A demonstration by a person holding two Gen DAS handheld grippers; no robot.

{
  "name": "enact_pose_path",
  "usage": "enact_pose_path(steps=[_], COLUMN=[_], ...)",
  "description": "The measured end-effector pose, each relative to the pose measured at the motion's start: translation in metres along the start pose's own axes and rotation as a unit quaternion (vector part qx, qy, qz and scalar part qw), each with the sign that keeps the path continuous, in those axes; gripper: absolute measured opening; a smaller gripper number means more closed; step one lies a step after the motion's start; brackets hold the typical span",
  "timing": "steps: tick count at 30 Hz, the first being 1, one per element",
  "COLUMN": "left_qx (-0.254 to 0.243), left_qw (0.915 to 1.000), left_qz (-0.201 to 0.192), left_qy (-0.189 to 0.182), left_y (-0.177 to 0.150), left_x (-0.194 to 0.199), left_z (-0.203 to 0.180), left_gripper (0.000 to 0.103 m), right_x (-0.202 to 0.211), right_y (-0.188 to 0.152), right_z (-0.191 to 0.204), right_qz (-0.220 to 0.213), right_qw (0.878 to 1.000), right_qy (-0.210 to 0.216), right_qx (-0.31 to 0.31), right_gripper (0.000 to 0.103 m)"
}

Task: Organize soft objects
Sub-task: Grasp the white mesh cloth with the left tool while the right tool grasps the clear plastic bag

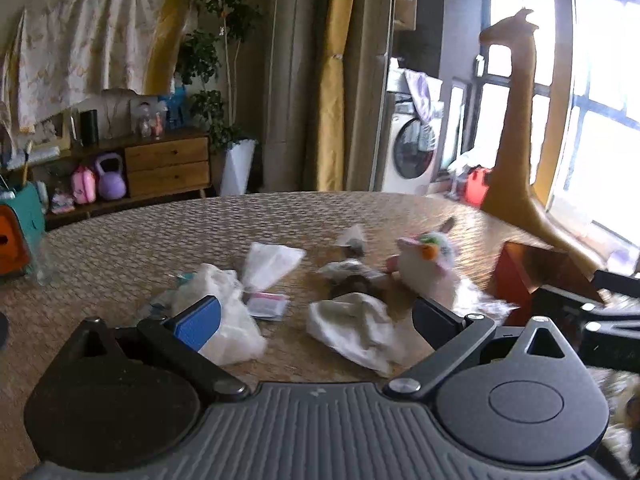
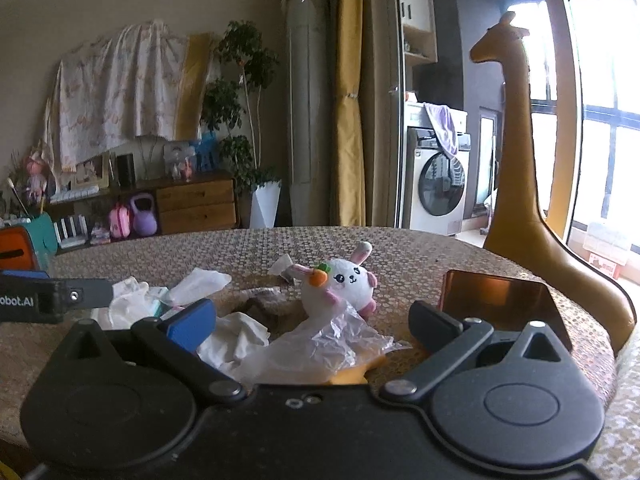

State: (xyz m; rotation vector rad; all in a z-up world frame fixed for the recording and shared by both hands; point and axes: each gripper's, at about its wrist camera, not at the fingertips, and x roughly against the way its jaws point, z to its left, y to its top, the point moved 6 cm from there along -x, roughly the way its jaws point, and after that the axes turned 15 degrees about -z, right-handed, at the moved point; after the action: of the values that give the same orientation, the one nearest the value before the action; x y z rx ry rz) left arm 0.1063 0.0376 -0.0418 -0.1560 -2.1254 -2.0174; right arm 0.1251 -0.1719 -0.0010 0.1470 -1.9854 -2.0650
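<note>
A white plush bunny (image 2: pixel 344 284) with a carrot on its head sits upright in the middle of the woven table (image 2: pixel 400 252); in the left wrist view the bunny (image 1: pixel 428 268) is blurred. A crumpled clear plastic bag (image 2: pixel 320 344) lies in front of it, over something orange. White cloths (image 1: pixel 352 330) (image 1: pixel 224 312) lie low between and beside my left gripper's fingers. My left gripper (image 1: pixel 318 322) is open above them, holding nothing. My right gripper (image 2: pixel 314 326) is open over the plastic bag and a white cloth (image 2: pixel 236 340). The left gripper (image 2: pixel 40 300) shows at that view's left edge.
An open brown box (image 2: pixel 500 304) with an orange side stands on the table at the right, near my right gripper's right finger. More plastic bags (image 1: pixel 268 264) and small packets lie mid-table. A tall giraffe figure (image 2: pixel 516 160) stands past the right edge. An orange-and-teal container (image 1: pixel 16 236) sits far left.
</note>
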Motion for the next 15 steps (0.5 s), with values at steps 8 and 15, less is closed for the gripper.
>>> enact_pose_path(steps=[8, 15], left_qx=[0.013, 0.015], left_qw=[0.9975, 0.9915], left_qz=[0.047, 0.104], left_qy=[0.051, 0.077], left_y=[-0.014, -0.036], left_x=[-0.051, -0.097], left_z=[0.051, 0.075], left_gripper=[0.103, 0.103], right_x=[-0.05, -0.085], right_y=[-0.02, -0.045], right_z=[0.002, 0.007], right_qz=[0.04, 0.095], right_qw=[0.999, 0.994], right_qy=[0.013, 0.032], right_qx=[0.024, 0.049], right_gripper=[0.103, 0.101])
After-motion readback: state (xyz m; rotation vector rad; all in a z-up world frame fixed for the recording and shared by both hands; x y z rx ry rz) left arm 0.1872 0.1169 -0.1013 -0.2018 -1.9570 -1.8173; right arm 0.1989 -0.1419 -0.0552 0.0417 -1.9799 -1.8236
